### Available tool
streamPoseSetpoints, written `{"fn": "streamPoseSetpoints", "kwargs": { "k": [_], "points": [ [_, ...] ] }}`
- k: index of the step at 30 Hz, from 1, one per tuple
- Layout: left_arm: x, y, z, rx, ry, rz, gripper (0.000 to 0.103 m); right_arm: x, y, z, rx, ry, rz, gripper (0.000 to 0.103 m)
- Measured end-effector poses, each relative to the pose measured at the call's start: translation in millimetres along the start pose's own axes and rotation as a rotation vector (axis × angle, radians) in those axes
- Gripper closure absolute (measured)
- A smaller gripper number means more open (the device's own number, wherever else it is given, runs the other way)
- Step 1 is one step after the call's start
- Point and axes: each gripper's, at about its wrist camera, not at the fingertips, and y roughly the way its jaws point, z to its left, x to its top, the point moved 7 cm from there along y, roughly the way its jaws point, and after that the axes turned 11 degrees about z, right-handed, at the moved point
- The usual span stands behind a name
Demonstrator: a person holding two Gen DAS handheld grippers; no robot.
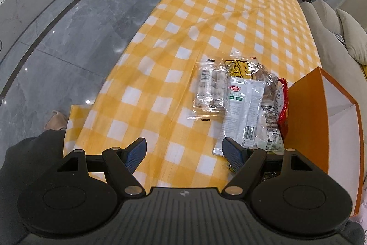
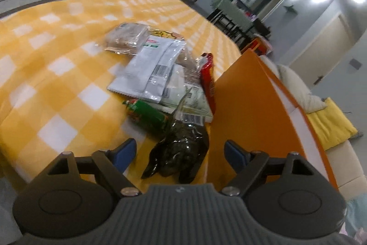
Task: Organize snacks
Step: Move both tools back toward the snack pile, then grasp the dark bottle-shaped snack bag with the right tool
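1. Step: approach, nothing picked yet. Snack pile on checked tablecloth point(image 1: 174, 22), just beside orange box point(image 2: 247, 107).
2. Right gripper point(image 2: 181, 153) jaws apart, dark glossy packet point(image 2: 181, 153) between, untouched.
3. Left gripper point(image 1: 183, 153) jaws apart, empty, near white sachet point(image 1: 243, 111).
4. Next: close on dark packet, lift into box.

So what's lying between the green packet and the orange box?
A dark, shiny packet lies there, beside the box wall; the right wrist view shows it past the green packet.
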Motion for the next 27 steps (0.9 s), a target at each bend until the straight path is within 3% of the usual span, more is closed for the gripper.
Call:
{"fn": "streamPoseSetpoints", "kwargs": {
  "k": [14, 16, 19, 22, 27],
  "points": [
    [-3.6, 0.6, -3.5, 0.012, 0.005, 0.014, 0.015, 6.0, 6.2, 0.1, 0.001, 0.047, -0.014, 0.024],
    [-4.6, 0.9, -5.1, 0.019, 0.013, 0.017, 0.015, 6.1, 6.9, -0.8, 0.056, 0.081, -0.005, 0.047],
    [-5.2, 0.7, -7.1, 0.023, 0.02, 0.015, 0.015, 6.4, 3.3, 8.6, 0.079, 0.04, -0.014, 0.06],
    [-5.7, -0.5, -8.9, 0.021, 0.029, 0.01, 0.015, 4.3, 0.7, 16.0, 0.049, -0.005, -0.03, 0.065],
    [-6.3, 1.2, -11.6, 0.026, 0.046, 0.015, 0.015, 6.1, 0.2, 9.8, 0.093, 0.032, -0.016, 0.066]
  ]
}}
